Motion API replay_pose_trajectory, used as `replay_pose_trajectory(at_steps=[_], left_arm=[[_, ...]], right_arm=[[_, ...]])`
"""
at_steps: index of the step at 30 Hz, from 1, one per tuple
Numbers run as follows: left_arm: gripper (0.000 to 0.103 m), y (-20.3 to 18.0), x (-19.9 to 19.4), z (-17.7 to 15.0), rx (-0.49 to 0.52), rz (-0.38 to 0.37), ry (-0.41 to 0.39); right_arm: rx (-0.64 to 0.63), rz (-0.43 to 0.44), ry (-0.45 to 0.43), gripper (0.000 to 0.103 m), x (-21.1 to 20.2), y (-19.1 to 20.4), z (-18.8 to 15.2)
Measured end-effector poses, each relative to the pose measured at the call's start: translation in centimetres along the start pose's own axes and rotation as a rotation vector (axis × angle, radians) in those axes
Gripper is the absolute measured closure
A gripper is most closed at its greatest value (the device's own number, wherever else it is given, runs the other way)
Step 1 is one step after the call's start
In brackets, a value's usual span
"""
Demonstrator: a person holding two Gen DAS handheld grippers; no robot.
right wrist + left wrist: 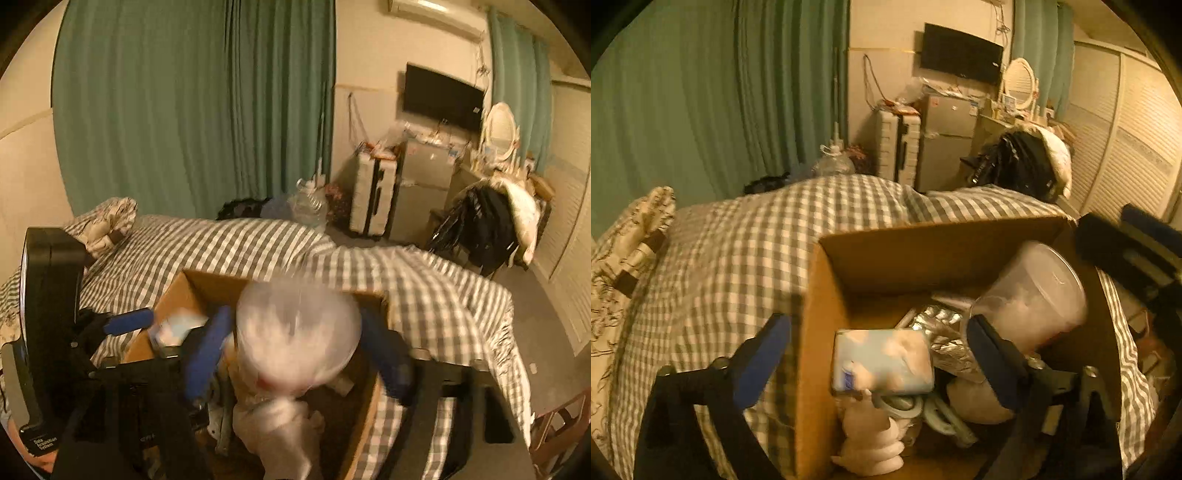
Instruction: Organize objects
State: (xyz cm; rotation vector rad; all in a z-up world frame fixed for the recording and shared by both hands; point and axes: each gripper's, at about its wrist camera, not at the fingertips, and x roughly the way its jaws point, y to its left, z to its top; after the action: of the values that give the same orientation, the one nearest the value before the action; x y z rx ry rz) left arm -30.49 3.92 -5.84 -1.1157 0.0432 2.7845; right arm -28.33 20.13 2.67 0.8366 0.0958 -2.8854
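Observation:
A cardboard box (916, 251) sits on the checked bed. It holds a light blue tissue pack (882, 360), silver foil packets (942, 332), scissors (938, 413) and a white soft item (871, 446). My left gripper (875, 354) is open, straddling the box's left wall, with one finger inside near the pack. My right gripper (299, 347) is shut on a clear plastic jar (297, 332) with white contents, held over the box (218, 284). The jar also shows in the left wrist view (1030, 295).
The bed (738, 251) with a grey-checked cover fills the foreground. A patterned pillow (631, 236) lies at its left. Beyond stand a green curtain (701, 92), a suitcase (897, 144), a small fridge (945, 144) and a chair piled with clothes (1023, 162).

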Motion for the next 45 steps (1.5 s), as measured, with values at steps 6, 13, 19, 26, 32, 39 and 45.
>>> replay_pose_trajectory(at_steps=[6,13,19,26,32,39,45], left_arm=[[0.002,0.9,-3.4,0.4,-0.008,0.007,-0.025],[0.0,1.1,-11.3,1.6,-0.004,0.016,-0.142],[0.0,1.6,-18.9,1.9,0.006,0.028,-0.239],[0.0,1.6,-27.0,1.1,0.03,0.025,-0.345],[0.0,1.1,-31.5,-0.6,0.052,-0.012,-0.429],[0.0,0.2,-32.2,-3.4,0.028,-0.017,-0.478],[0.0,-0.1,-28.7,-6.3,-0.018,0.014,-0.45]], right_arm=[[0.027,0.006,-0.037,0.01,-3.0,-0.4,1.0],[0.02,-0.035,-0.059,0.009,-8.6,0.2,1.9],[-0.026,-0.124,-0.117,0.001,-15.5,0.6,4.0],[-0.029,-0.168,-0.168,0.0,-23.3,1.6,4.9],[0.007,-0.192,-0.16,0.0,-27.5,2.3,3.7],[0.082,-0.186,-0.174,0.0,-29.5,2.9,0.5],[0.06,-0.191,-0.186,0.0,-26.9,3.6,-3.2]])
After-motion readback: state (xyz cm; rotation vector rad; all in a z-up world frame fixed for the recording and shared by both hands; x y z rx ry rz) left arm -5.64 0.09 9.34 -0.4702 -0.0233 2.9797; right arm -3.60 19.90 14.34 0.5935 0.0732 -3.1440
